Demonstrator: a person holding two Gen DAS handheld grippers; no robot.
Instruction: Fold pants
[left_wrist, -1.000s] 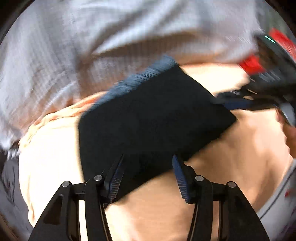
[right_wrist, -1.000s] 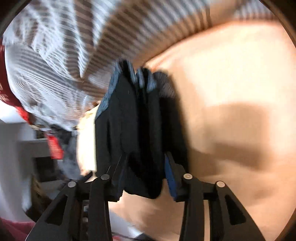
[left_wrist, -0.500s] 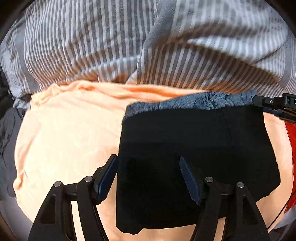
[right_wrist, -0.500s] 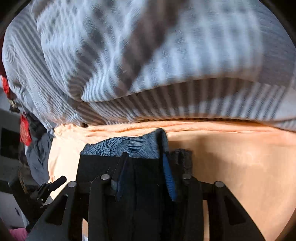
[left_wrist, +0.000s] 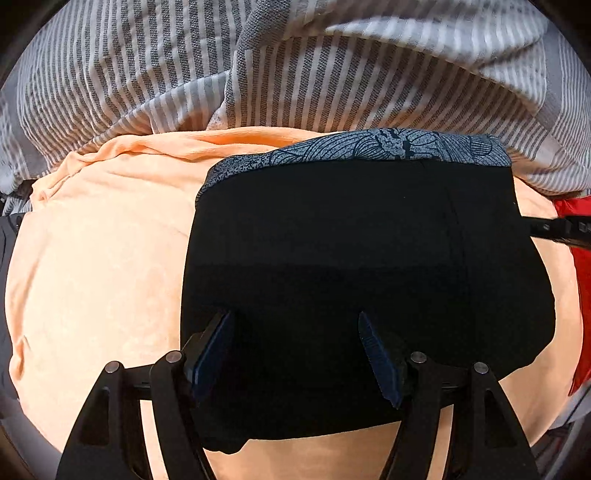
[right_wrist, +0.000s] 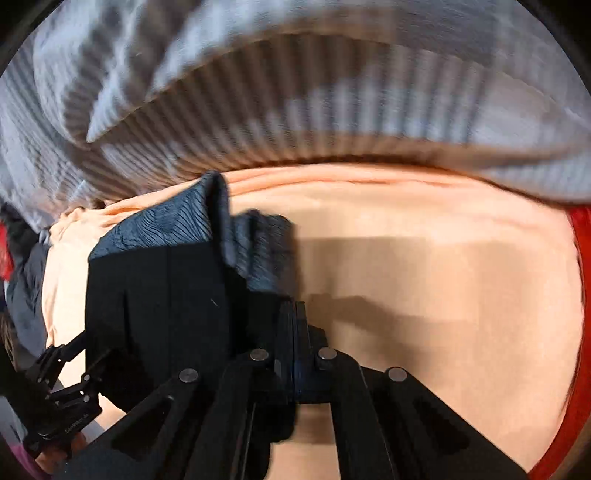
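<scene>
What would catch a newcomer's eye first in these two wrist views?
The folded black pants with their blue patterned waistband fill the middle of the left wrist view, lying on a peach sheet. A grey-and-white striped blanket bunches behind them. The left gripper stands open over the near edge.

The left gripper (left_wrist: 295, 354) is matte black plastic, with two angular linkage arms on each side pinned by round silver rivets. Its fingers (left_wrist: 380, 365) carry dark blue pads with fine ribbing. The right gripper (right_wrist: 295, 332) has the same black arms and silver rivets, and small pale lettering, too small to read, marks one black side piece.
</scene>
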